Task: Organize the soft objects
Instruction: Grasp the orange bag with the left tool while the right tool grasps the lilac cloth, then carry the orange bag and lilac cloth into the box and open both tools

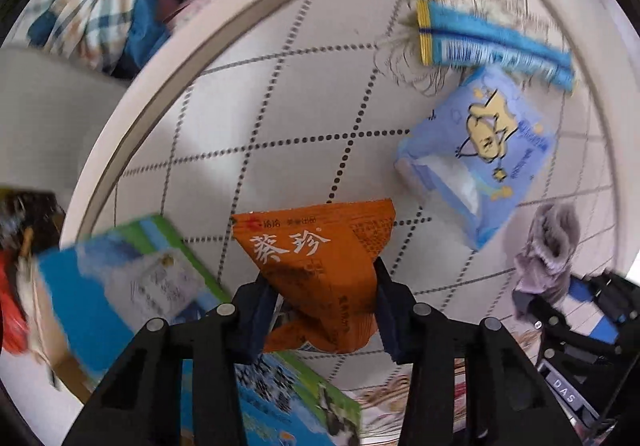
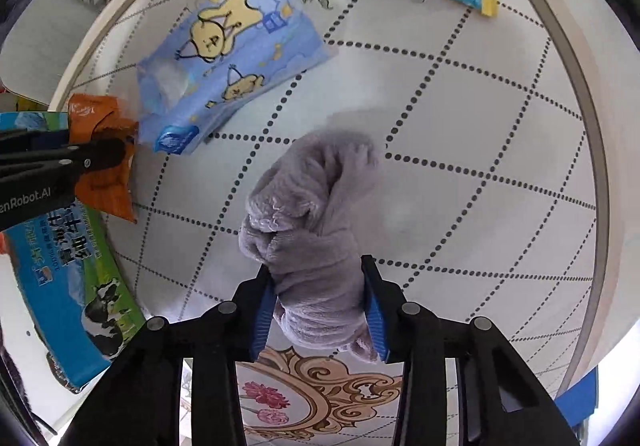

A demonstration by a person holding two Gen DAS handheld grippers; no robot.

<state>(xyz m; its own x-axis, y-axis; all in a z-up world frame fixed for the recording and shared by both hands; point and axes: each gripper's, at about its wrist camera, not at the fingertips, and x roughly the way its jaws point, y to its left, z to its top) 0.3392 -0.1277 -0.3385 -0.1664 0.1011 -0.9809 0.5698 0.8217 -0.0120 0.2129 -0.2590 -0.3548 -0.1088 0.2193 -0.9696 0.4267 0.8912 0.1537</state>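
My left claw (image 1: 326, 310) clamped the orange snack packet (image 1: 320, 266) between its pads. My right claw (image 2: 320, 310) pinched the grey plush cloth (image 2: 308, 222), both over the dotted round tray (image 2: 460, 126).

Left gripper (image 1: 324, 298): points steeply down, jaws pinched tight on an orange packet (image 1: 320, 266), pads pressing both its sides.
Right gripper (image 2: 320, 302): points steeply down, blue pads squeezing a grey cloth (image 2: 312, 230) between them.
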